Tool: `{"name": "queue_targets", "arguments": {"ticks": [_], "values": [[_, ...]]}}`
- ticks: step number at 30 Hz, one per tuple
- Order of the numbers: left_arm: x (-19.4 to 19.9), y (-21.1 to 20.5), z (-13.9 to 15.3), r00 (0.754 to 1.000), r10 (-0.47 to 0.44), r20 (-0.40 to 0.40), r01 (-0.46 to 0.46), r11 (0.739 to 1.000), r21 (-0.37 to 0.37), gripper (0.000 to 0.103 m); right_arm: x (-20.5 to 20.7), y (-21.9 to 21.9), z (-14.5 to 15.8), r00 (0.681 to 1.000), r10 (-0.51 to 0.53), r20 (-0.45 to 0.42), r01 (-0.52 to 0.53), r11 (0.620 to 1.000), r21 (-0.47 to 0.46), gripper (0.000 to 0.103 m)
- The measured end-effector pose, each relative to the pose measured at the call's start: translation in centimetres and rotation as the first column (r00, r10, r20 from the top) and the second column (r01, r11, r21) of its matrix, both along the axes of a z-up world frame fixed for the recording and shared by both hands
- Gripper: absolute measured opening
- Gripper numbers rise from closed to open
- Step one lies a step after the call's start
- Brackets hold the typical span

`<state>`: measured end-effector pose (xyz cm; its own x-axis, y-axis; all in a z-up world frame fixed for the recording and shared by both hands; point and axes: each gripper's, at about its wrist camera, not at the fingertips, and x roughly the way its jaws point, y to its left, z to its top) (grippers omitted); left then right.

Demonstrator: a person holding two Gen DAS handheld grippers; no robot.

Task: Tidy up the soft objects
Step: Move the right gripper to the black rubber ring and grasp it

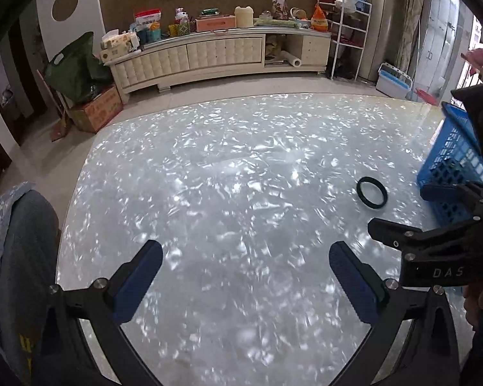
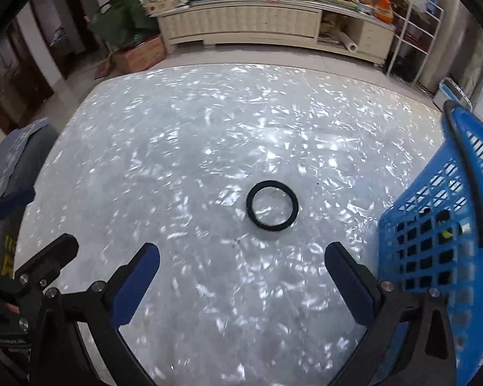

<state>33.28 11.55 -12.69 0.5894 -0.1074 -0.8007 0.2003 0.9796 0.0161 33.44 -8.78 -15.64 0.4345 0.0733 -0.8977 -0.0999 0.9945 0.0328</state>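
Black and thin, the fabric ring (image 2: 272,206) lies flat on the pearly grey surface (image 2: 177,148), so it has no long axis to line up with; any approach across its band serves. Going left to right: the left gripper (image 1: 245,284) hovers over bare surface with its blue-padded fingers (image 1: 138,284) spread wide and holding nothing, and from it the ring (image 1: 372,192) lies ahead and well off to the right. The right gripper (image 2: 241,284) has its fingers (image 2: 349,284) just as wide and just as empty, and the ring sits near and almost straight ahead of the gap, only slightly right of centre. By that, the right hand looks the better placed to go forward and down over the band. Furthest right stands the blue lattice basket (image 2: 434,225), just beside the right fingers and the likely place for the ring.

The right wrist view looks through the basket's lattice, where something dark with a yellow speck shows, too unclear to name. The left wrist view shows only a basket (image 1: 450,160) corner, but it catches the right gripper (image 1: 434,222) from the side, reaching in near the ring.
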Motion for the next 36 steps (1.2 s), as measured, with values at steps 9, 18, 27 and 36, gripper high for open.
{"name": "queue_targets", "arguments": {"ticks": [9, 18, 27, 36], "values": [[3.0, 0.2, -1.8, 1.000, -0.003, -0.018, 0.002, 0.998, -0.066, 0.103, 3.0, -1.7, -2.9, 0.997, -0.072, -0.036, 0.073, 0.997, 0.017, 0.102], [4.3, -0.8, -2.5, 0.999, -0.018, -0.028, 0.015, 0.997, -0.078, 0.103, 4.7, -1.9, -3.4, 0.993, -0.121, -0.006, 0.121, 0.993, -0.014, 0.078], [3.6, -0.5, -2.1, 1.000, -0.014, -0.013, 0.013, 0.997, -0.081, 0.103, 4.1, 0.1, -2.6, 1.000, 0.021, 0.019, -0.021, 1.000, -0.013, 0.008], [1.1, 0.1, 0.1, 1.000, -0.014, 0.022, 0.015, 0.997, -0.079, 0.103, 1.2, 0.8, 0.2, 0.998, 0.044, 0.038, -0.046, 0.998, 0.033, 0.007]]}}
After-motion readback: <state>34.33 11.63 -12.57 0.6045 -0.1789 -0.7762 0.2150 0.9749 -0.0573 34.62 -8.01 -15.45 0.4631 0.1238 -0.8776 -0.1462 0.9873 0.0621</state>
